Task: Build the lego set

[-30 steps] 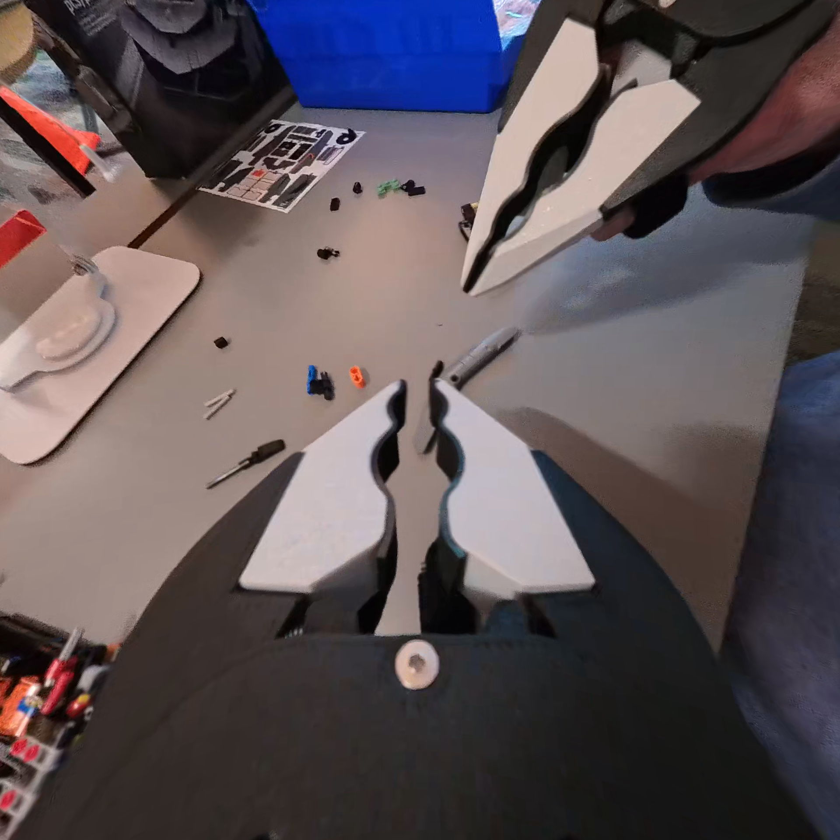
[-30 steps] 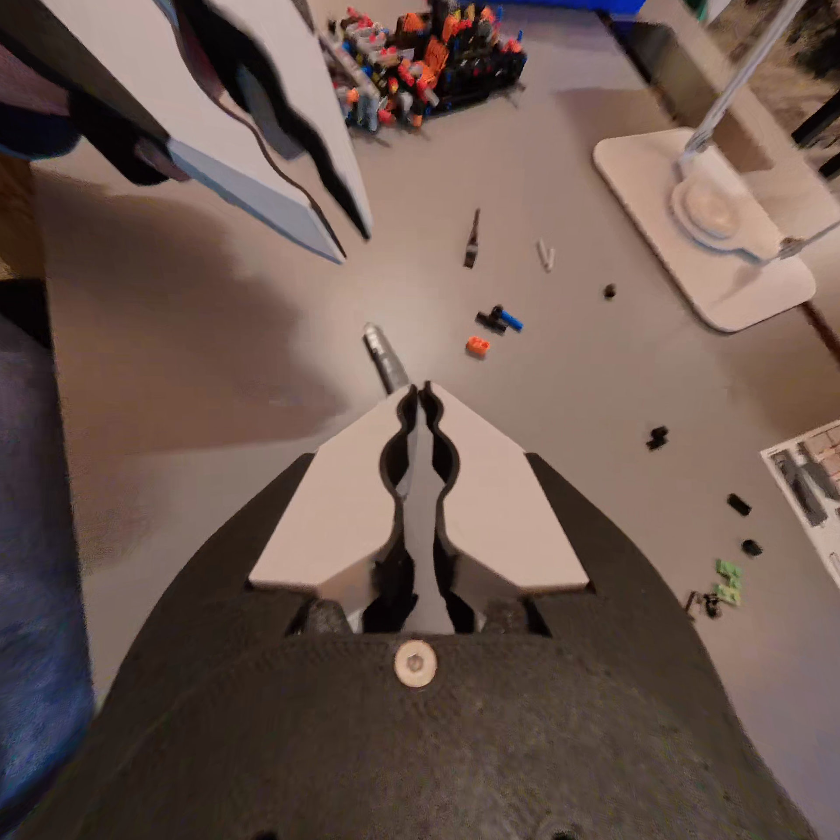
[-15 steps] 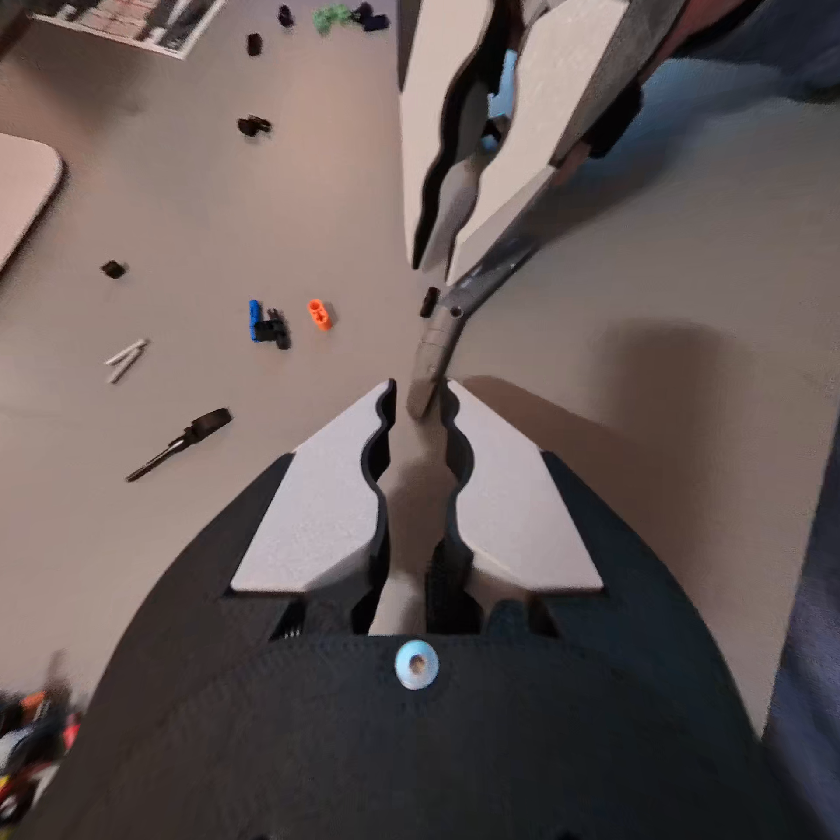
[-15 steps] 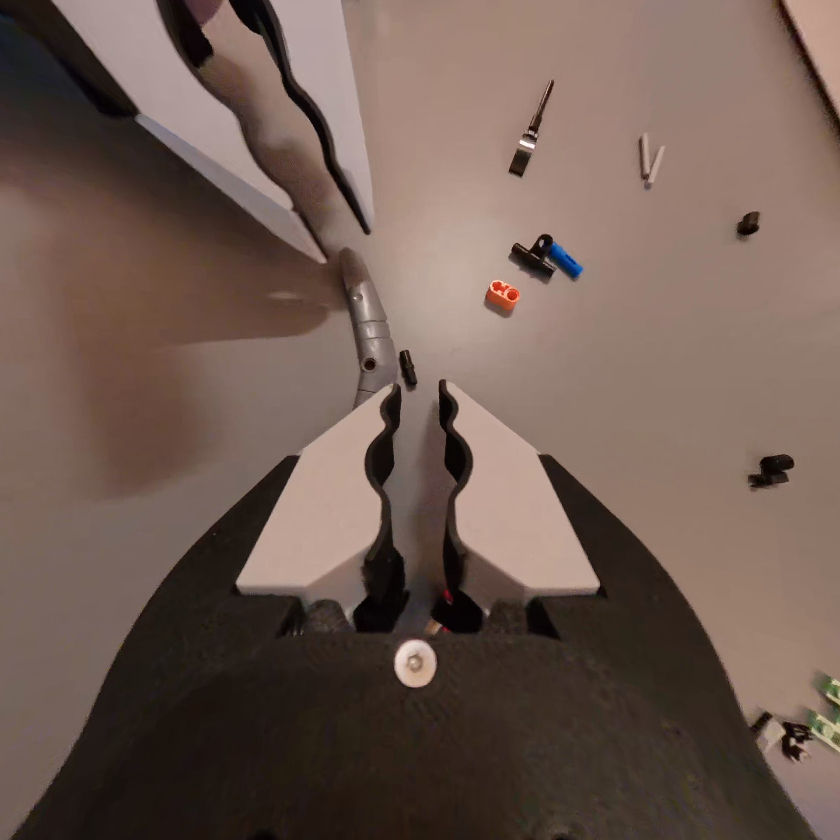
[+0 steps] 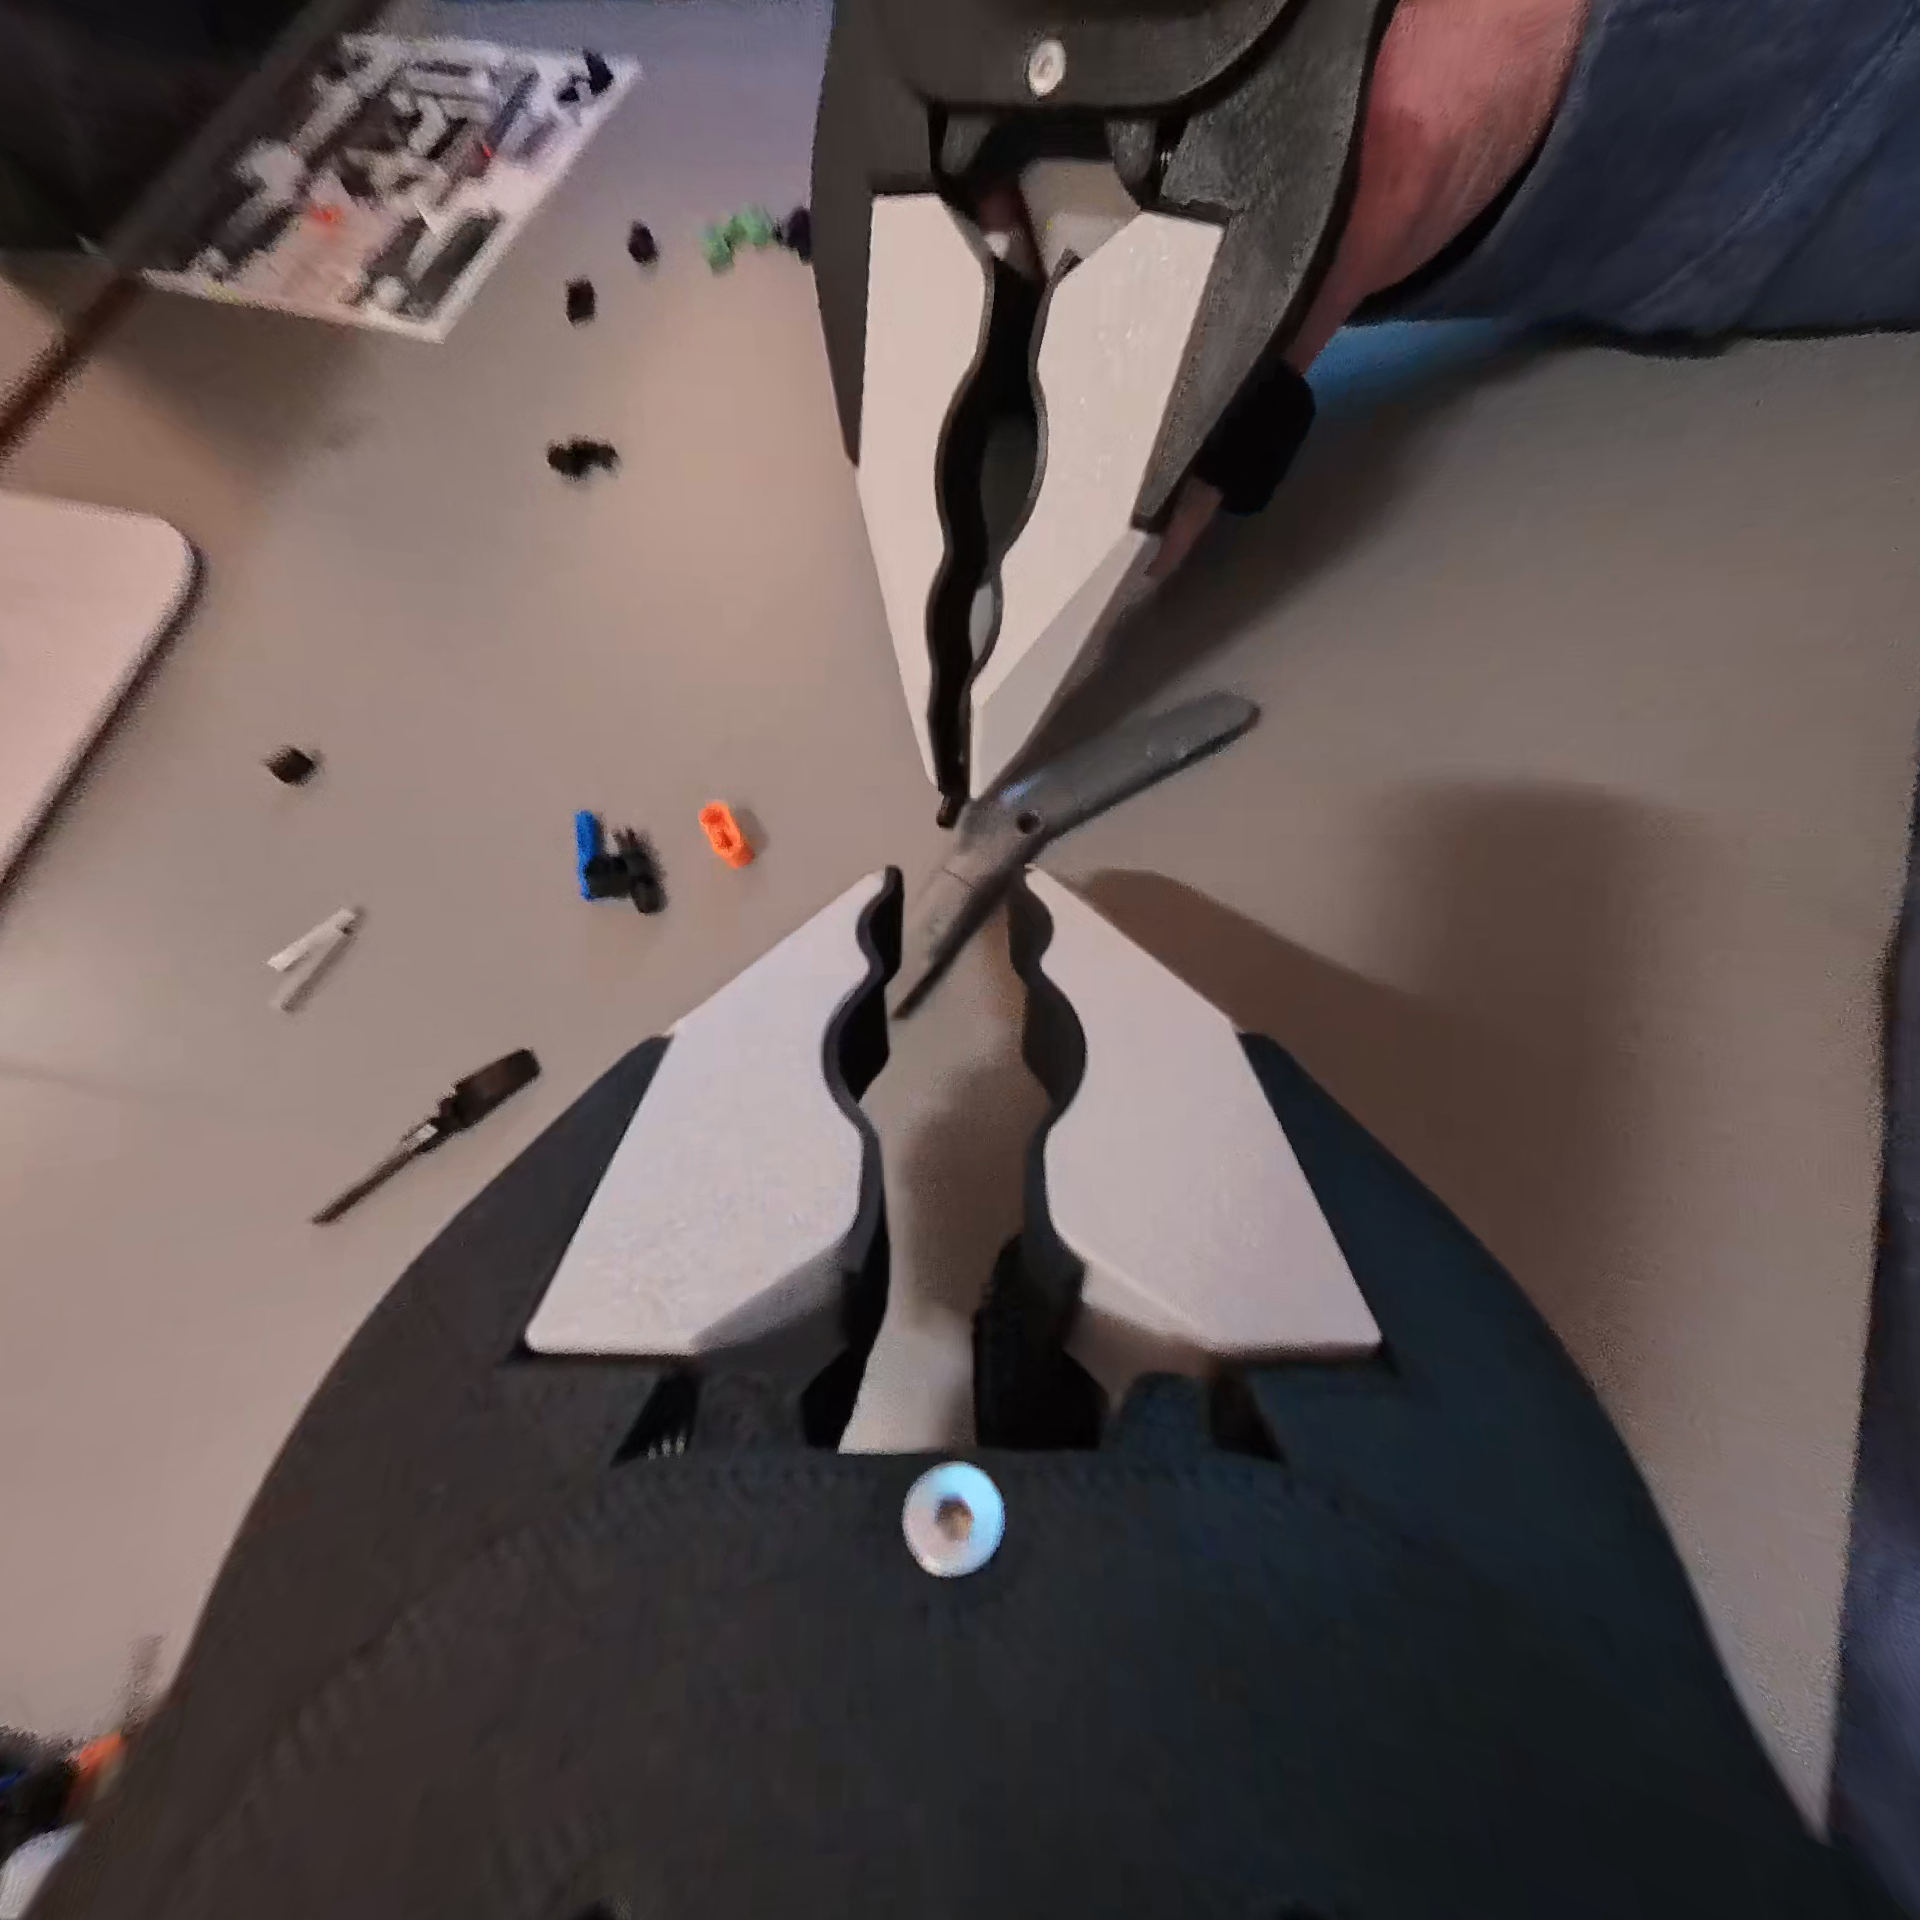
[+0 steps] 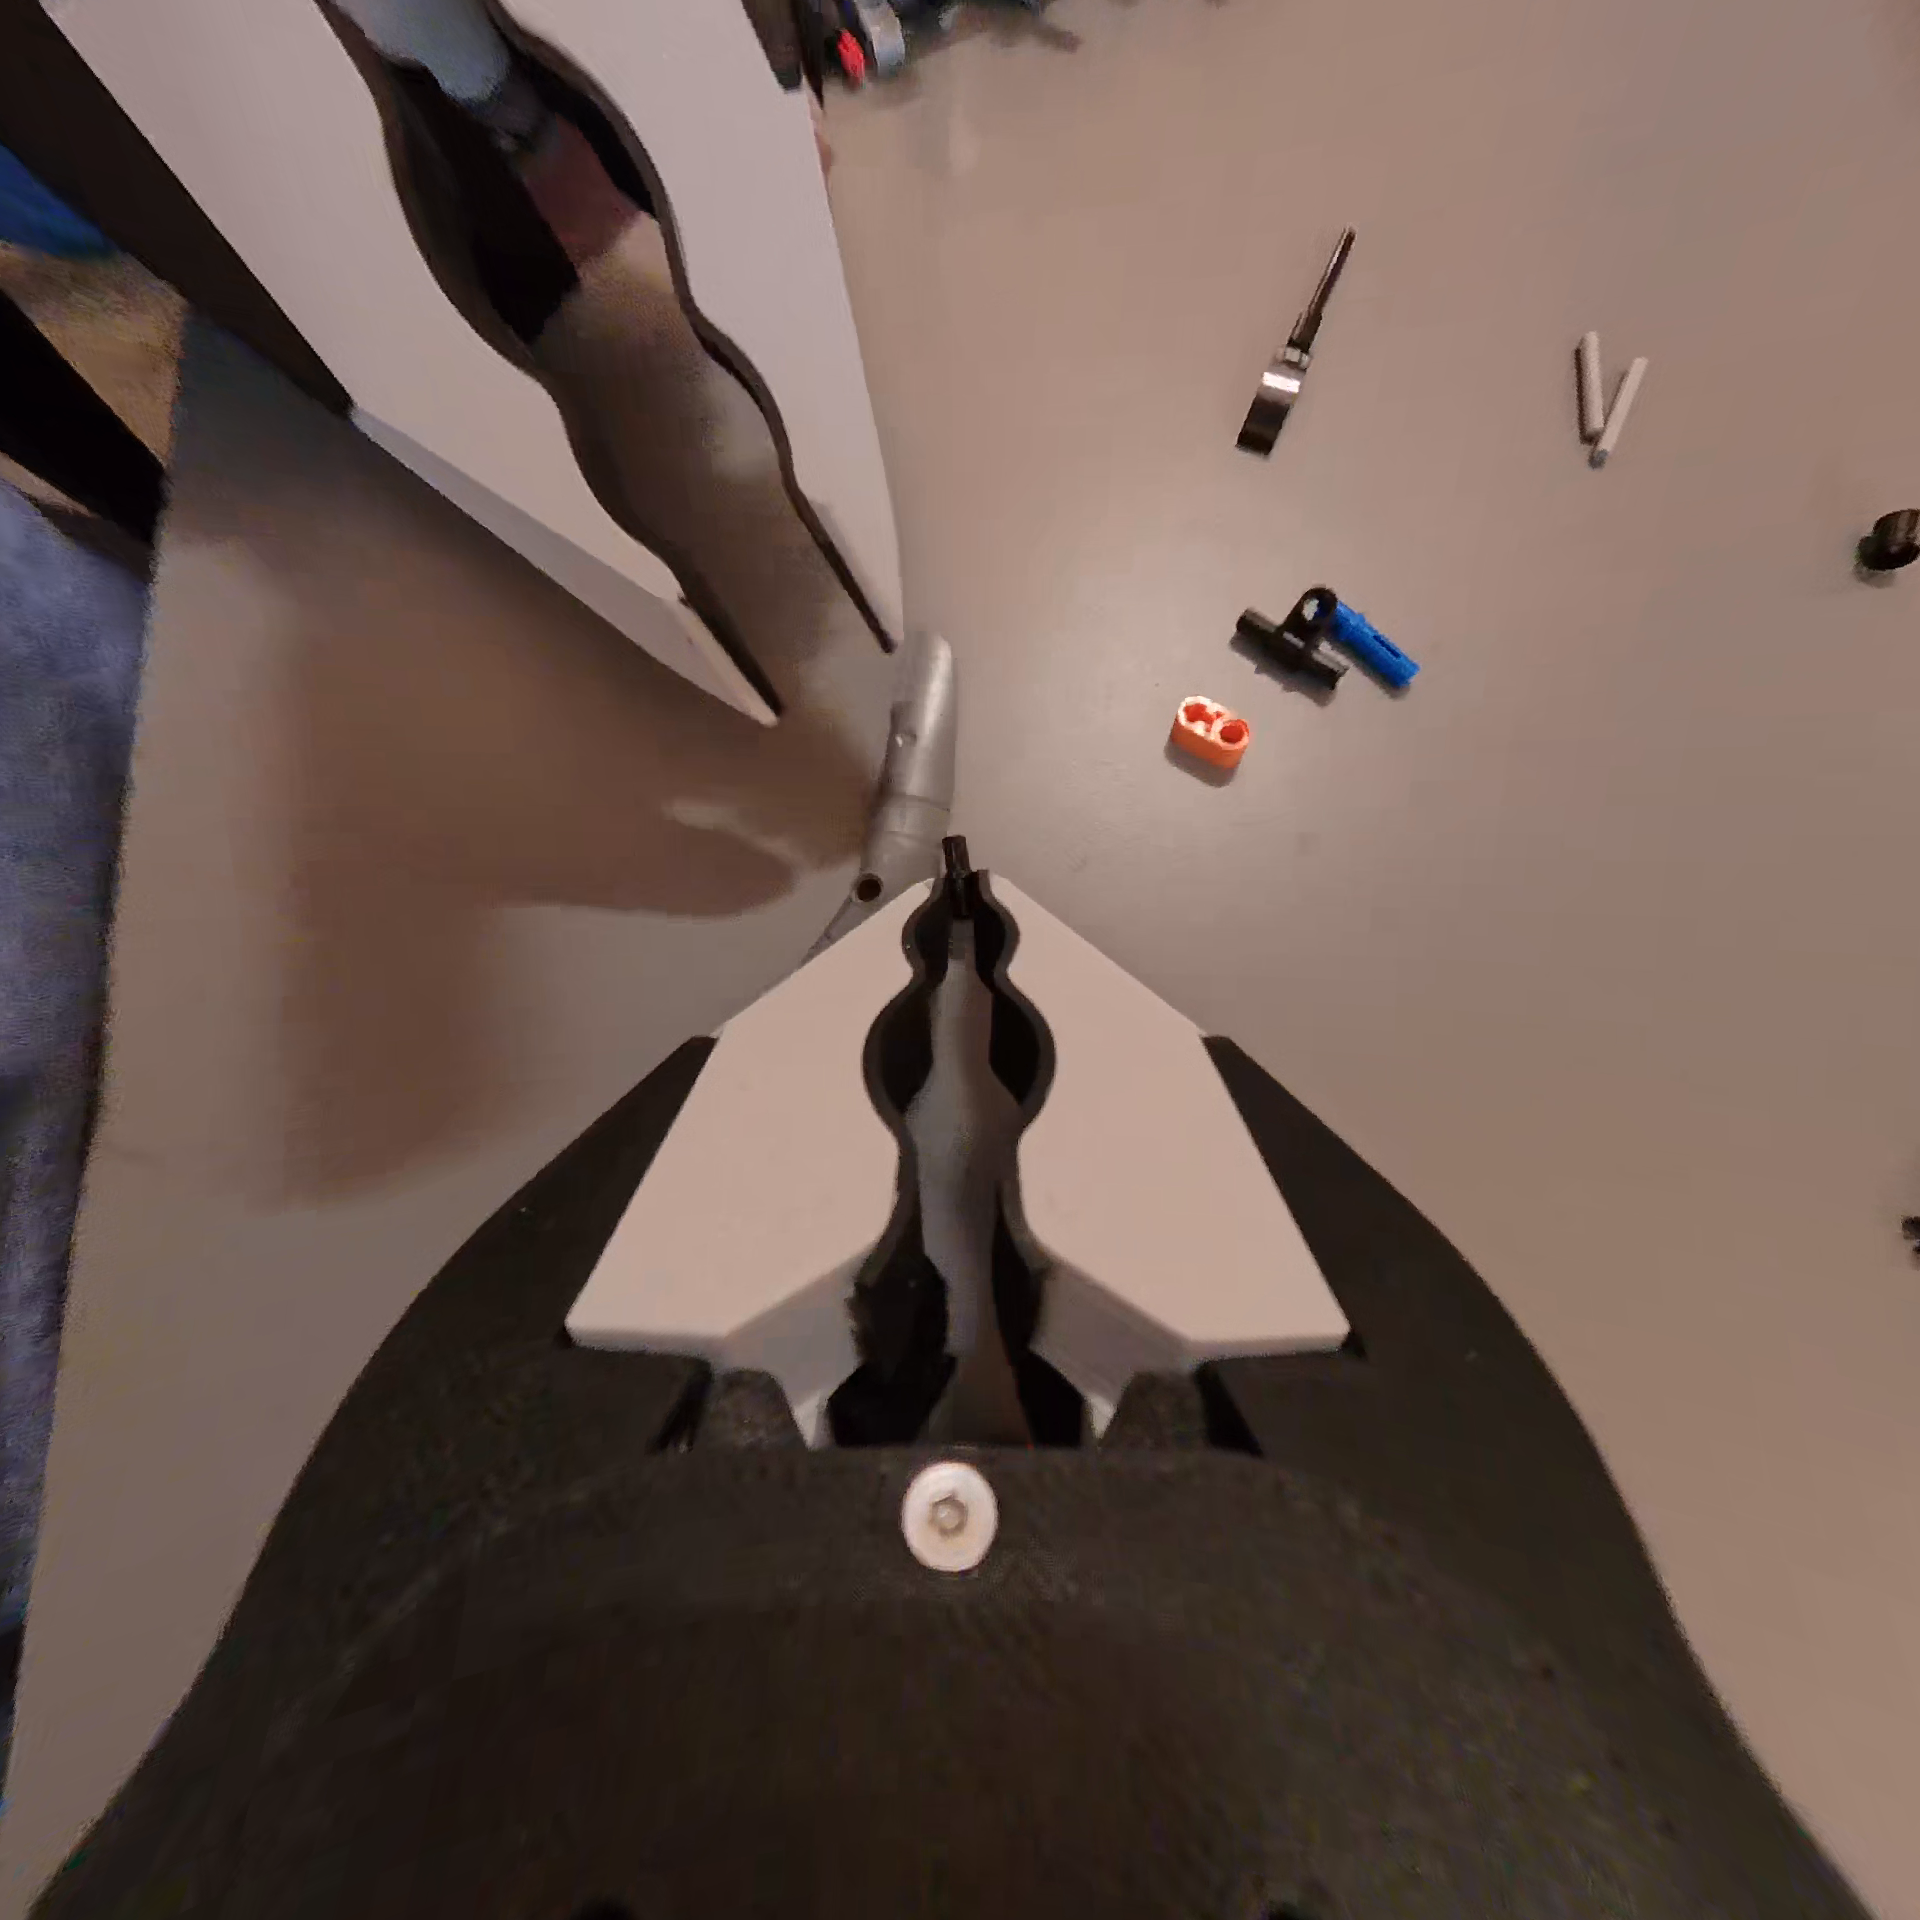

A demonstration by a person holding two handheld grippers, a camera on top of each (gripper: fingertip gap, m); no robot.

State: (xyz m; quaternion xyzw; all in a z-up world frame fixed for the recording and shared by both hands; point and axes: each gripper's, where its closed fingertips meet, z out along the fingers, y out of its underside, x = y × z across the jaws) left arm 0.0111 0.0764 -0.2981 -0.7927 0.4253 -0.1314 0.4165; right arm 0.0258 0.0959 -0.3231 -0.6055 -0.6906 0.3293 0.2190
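Grey tabletop [image 6: 1351, 1091] fills both of my views, scattered with small plastic pieces. My right gripper [image 6: 958, 896] is pinched nearly closed on a tiny black plastic pin [image 6: 954, 860], whose tip pokes out past my fingertips at the centre of the right wrist frame. Just left of that pin lies the long bent grey plastic beam [image 6: 914, 758], flat on the table, one round hole facing up near its bend.

My left gripper [image 5: 954, 883] stands parted, a clear gap between its two pale fingers, with nothing held. In the left wrist view the near end of the grey beam [image 5: 1049, 821] reaches into that gap at centre frame; whether either finger touches it I cannot tell, as the edges there are blurred.

To the right of centre in the right wrist view sit a small orange two-hole connector [image 6: 1209, 731] and, just above it, a blue pin joined to a black connector [image 6: 1330, 642]. Toward the upper right lie a black axle with a flat end [image 6: 1294, 353] and two pale grey rods [image 6: 1605, 400] touching in a V.

At the upper left of the left wrist frame lies a white printed sheet [image 5: 405, 177], with small black and green bits [image 5: 743, 234] beside it
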